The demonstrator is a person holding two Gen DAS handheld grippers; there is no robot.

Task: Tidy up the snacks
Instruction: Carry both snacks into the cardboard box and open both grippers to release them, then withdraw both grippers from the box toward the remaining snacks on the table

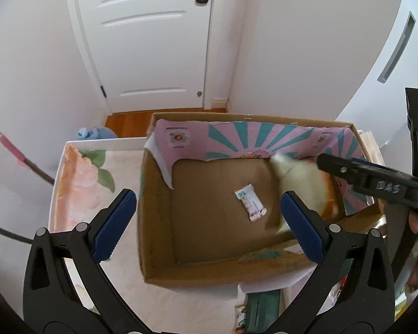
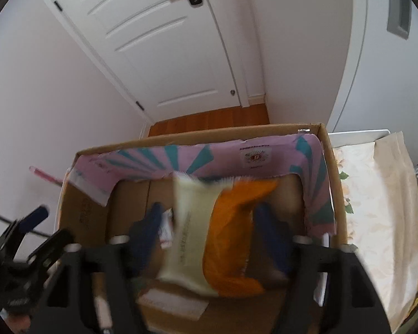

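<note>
Cardboard box (image 1: 209, 256), lined with pink and teal printed paper, sat on a floral-covered table (image 1: 78, 183) and filled the view beyond both pairs of fingers. Between and just ahead of the right gripper (image 2: 209, 222), whose jaws stood wide apart and gripped nothing, a cream and orange snack bag (image 2: 206, 239) hung blurred over the box floor, seemingly falling free. The left gripper (image 1: 206, 222) hovered over the near wall, its blue pads (image 1: 114, 222) spread wide and empty. A small white snack packet (image 1: 250, 201) lay flat on the box floor, ahead of and between the left fingers. Judging by its crumpled look, the bag appeared light, soft and probably slick, best pinched at a sealed edge rather than across its puffed middle. The little packet looked thin and limp, likely to need a pinch across its narrow width.
</note>
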